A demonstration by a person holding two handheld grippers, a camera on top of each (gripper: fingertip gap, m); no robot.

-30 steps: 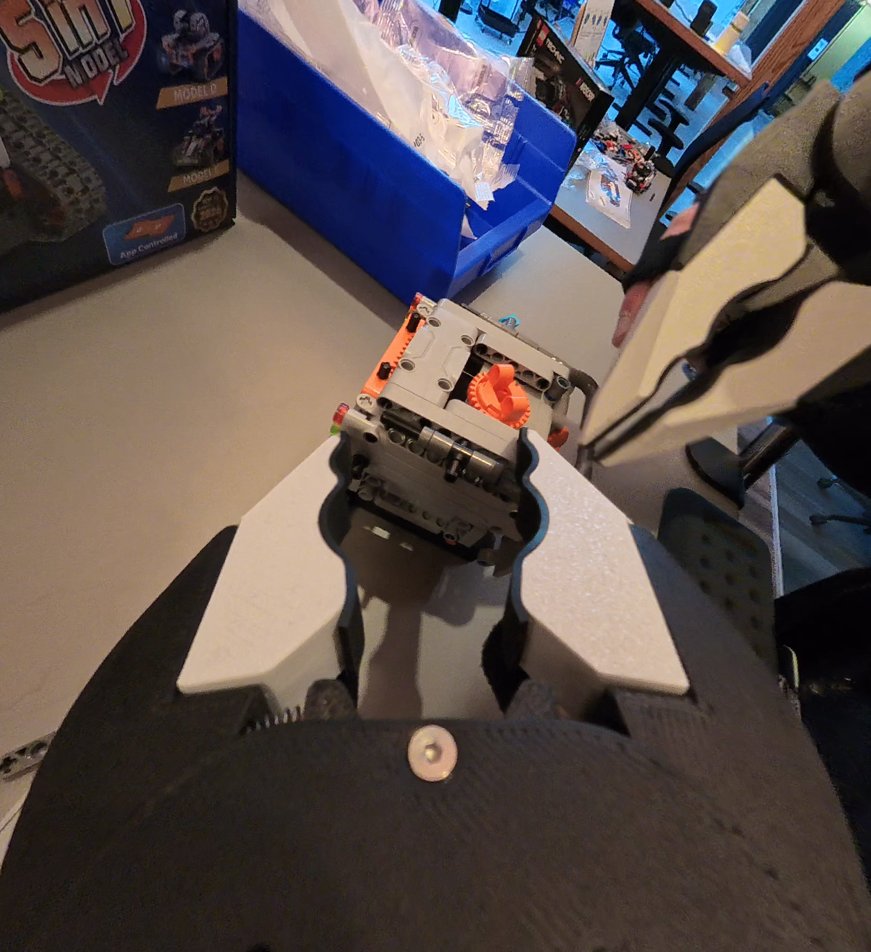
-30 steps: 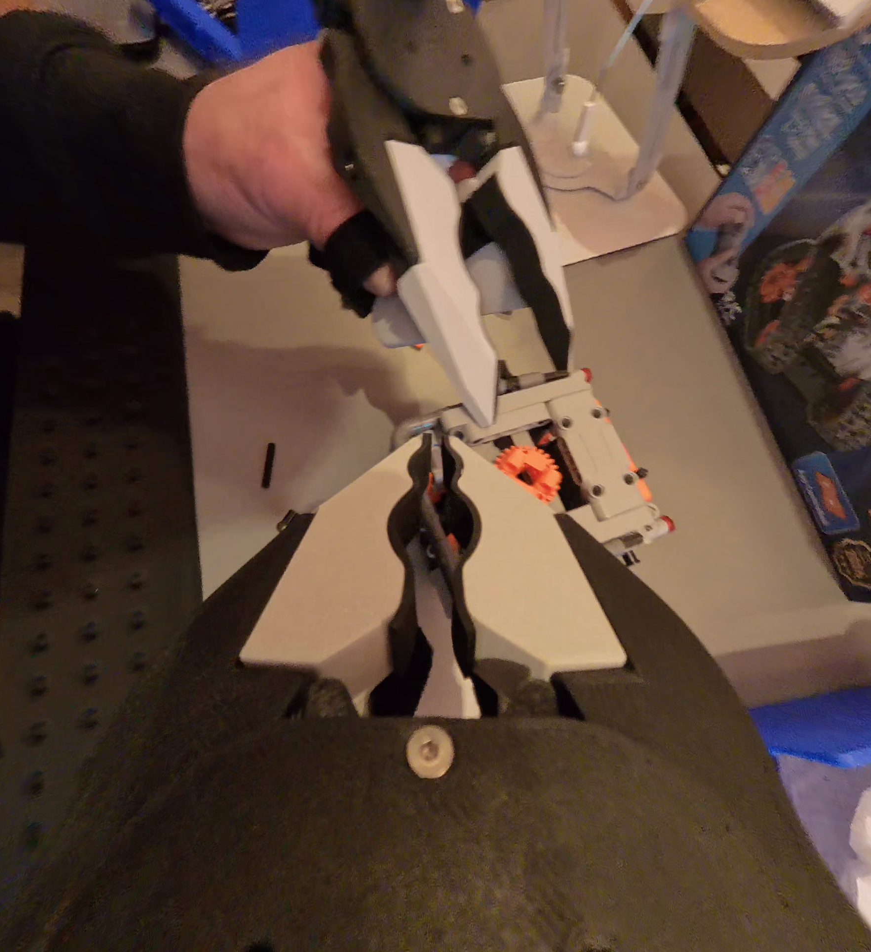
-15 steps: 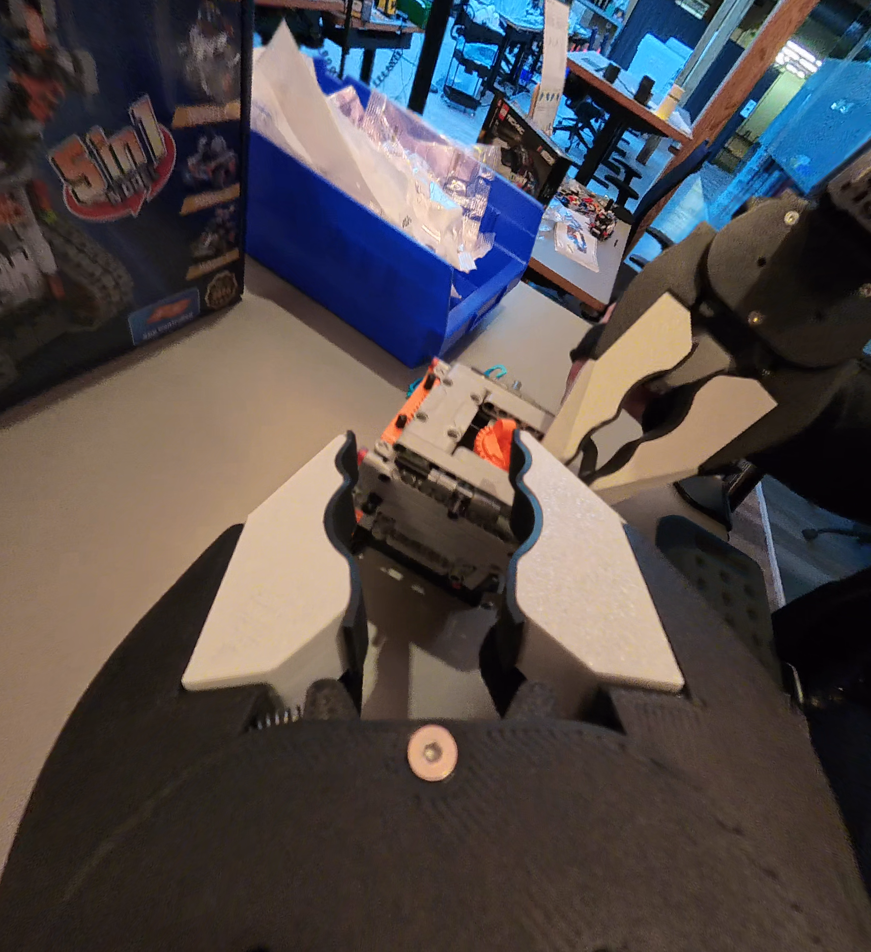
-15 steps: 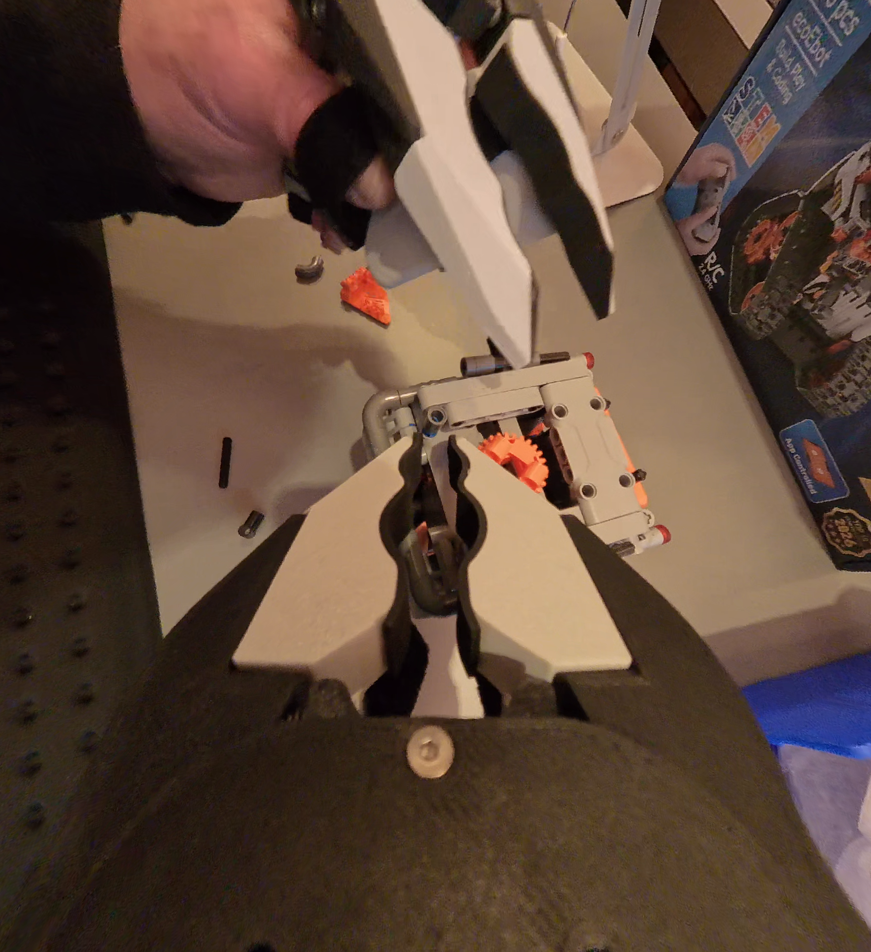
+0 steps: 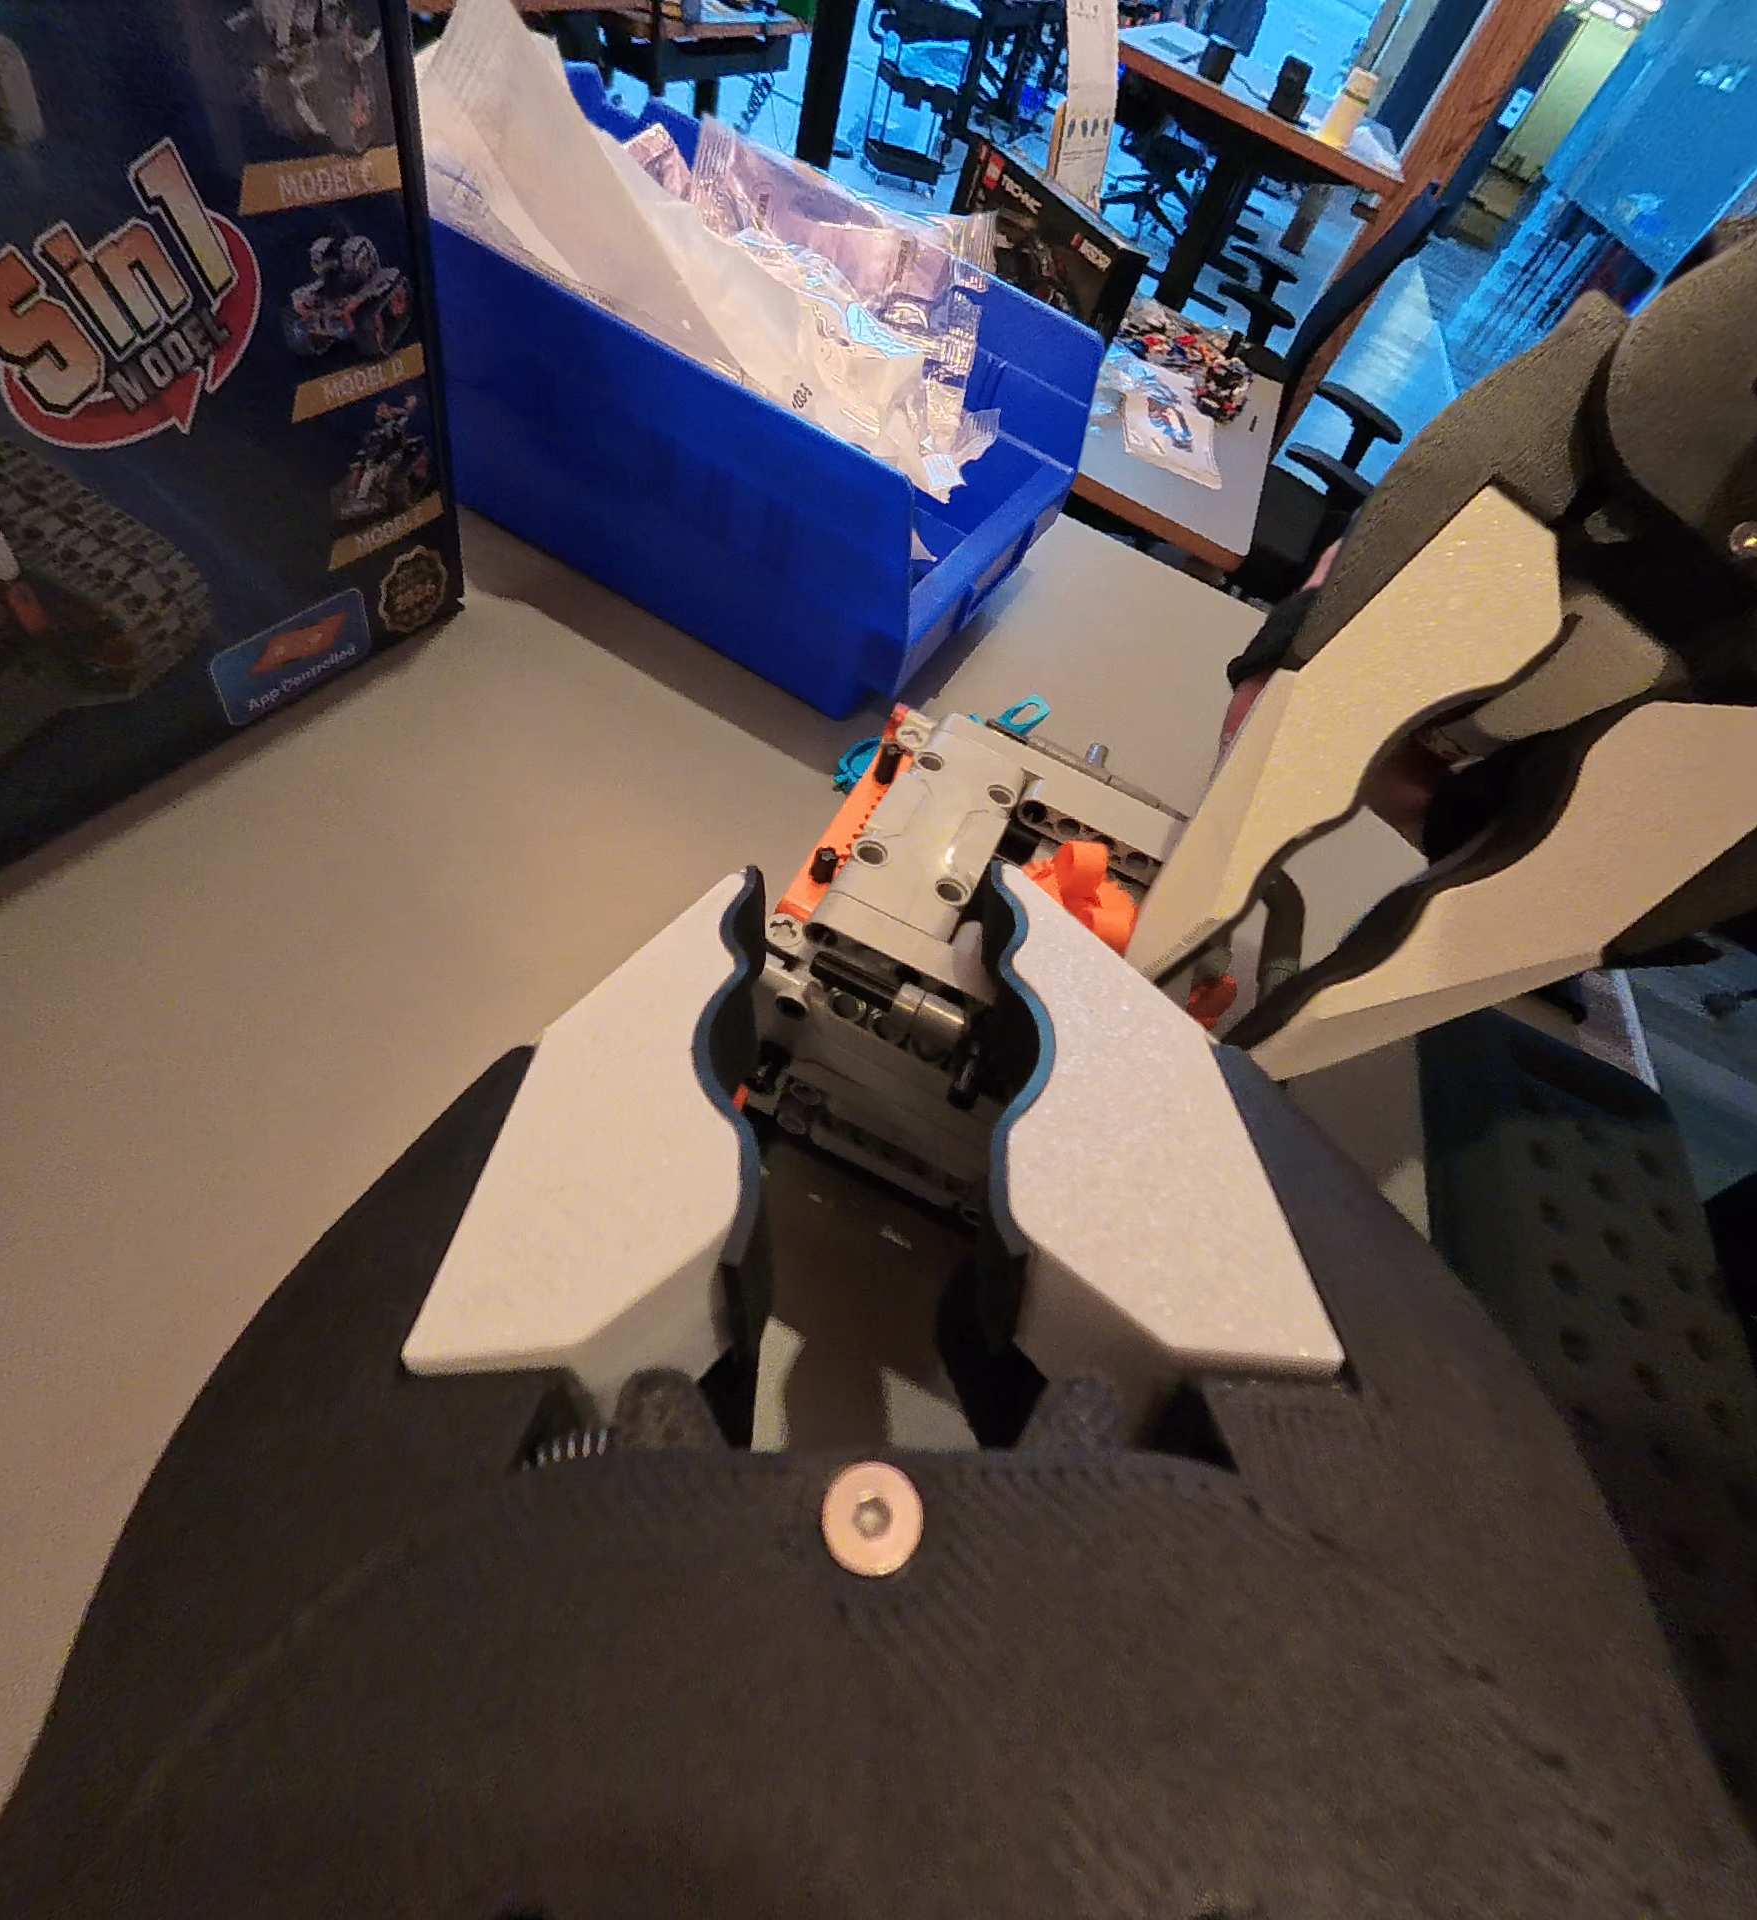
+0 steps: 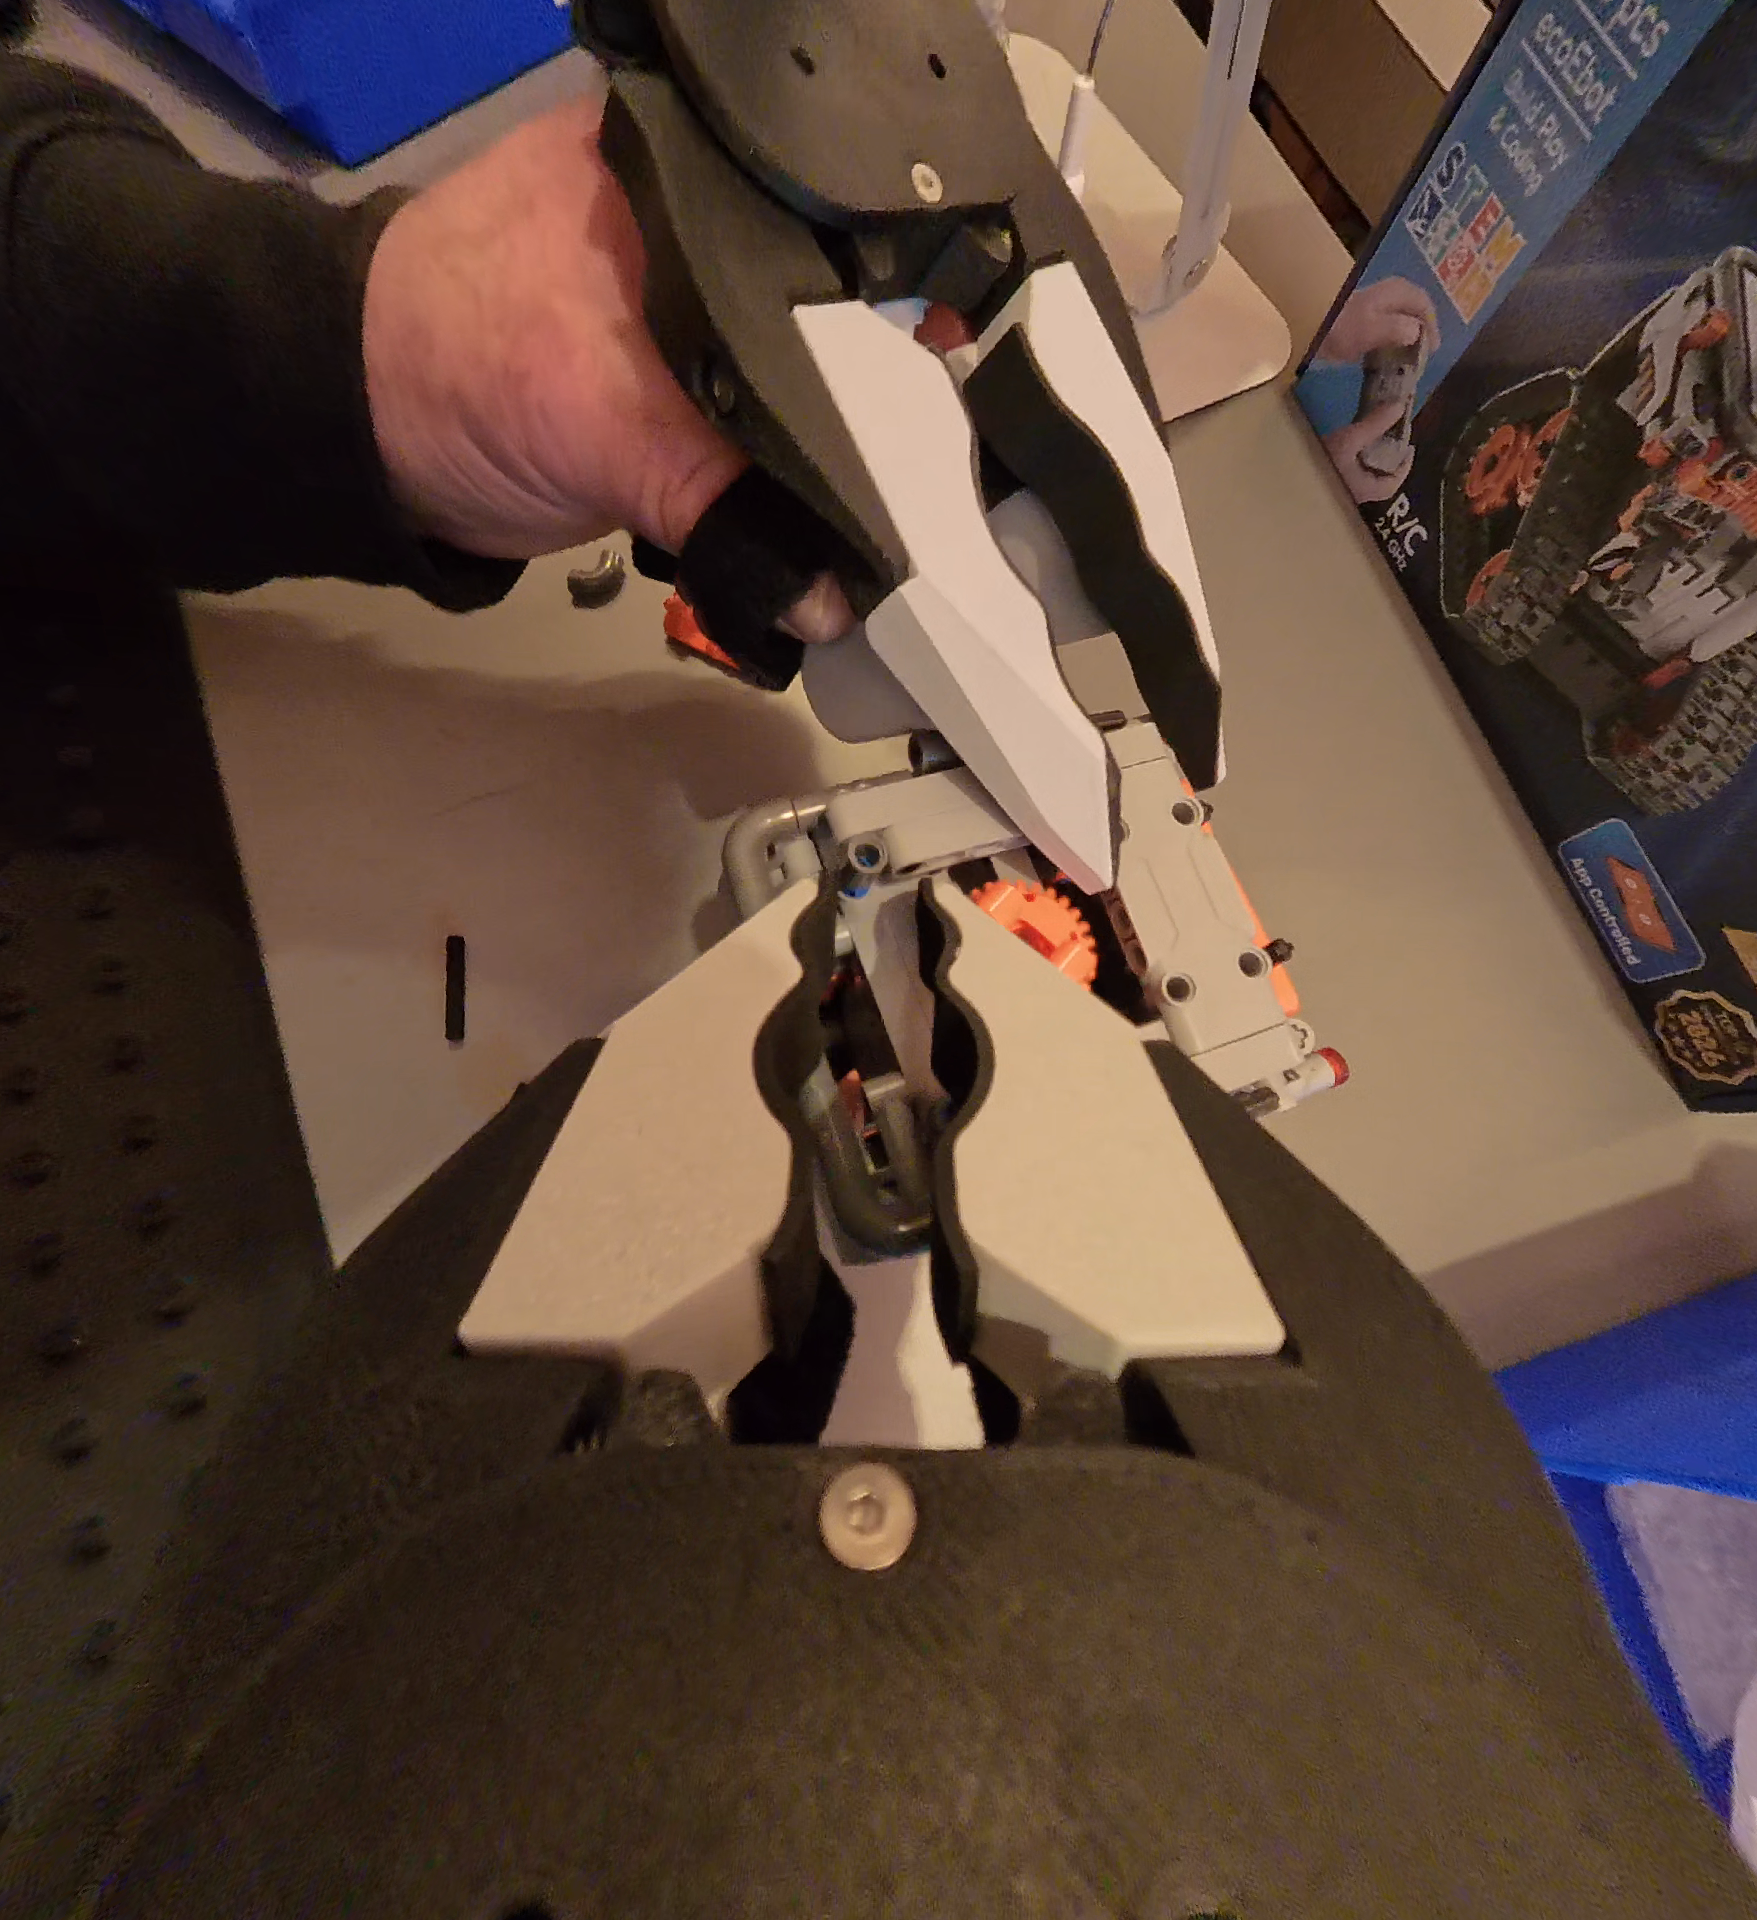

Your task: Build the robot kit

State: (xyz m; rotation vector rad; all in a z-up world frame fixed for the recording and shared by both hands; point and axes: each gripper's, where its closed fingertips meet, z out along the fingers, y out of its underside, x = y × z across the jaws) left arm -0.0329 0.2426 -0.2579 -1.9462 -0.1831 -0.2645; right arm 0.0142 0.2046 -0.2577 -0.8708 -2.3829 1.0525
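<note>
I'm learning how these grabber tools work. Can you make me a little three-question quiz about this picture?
1. True or false: the left gripper is clamped on the grey and orange brick model.
2. What colour is the bin behind the model: A red, B blue, C green?
3. What small part sits between the right gripper's fingers?

Key:
1. True; its fingers press both sides of the model.
2. B.
3. A dark grey curved piece at the model's near end.
</note>
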